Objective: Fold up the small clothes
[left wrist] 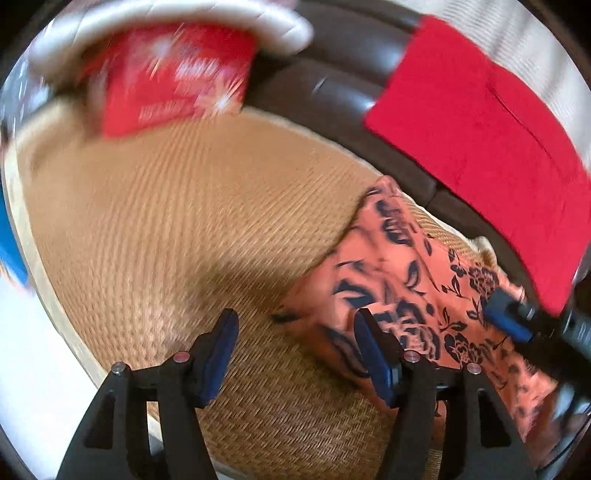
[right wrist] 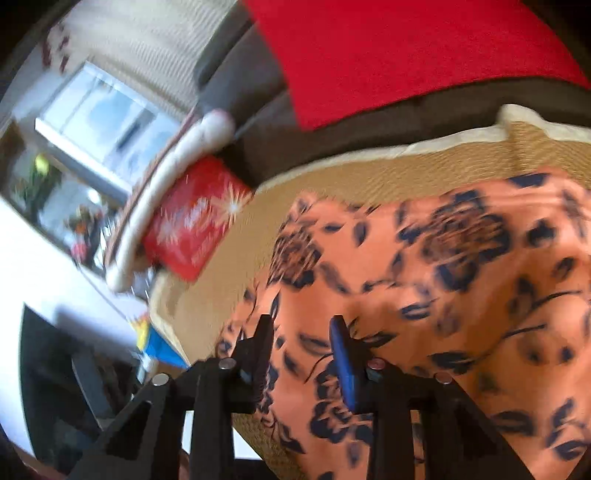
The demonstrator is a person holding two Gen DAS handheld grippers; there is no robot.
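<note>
An orange garment with dark floral print (left wrist: 402,284) lies bunched on the woven tan mat (left wrist: 184,221), at the right of the left wrist view. My left gripper (left wrist: 295,350) is open, its right finger at the garment's near edge, nothing between the pads. The right gripper's blue pad (left wrist: 508,319) shows on the garment at the right. In the right wrist view the garment (right wrist: 443,277) fills the right half. My right gripper (right wrist: 304,350) is open just above the cloth's left part.
A red cloth (left wrist: 480,129) lies over the dark brown sofa back (left wrist: 340,74). A red patterned cushion (left wrist: 166,77) and a white roll pillow (left wrist: 184,14) sit at the mat's far end; the cushion also shows in the right wrist view (right wrist: 192,221). The mat's pale edge (right wrist: 424,147) borders the sofa.
</note>
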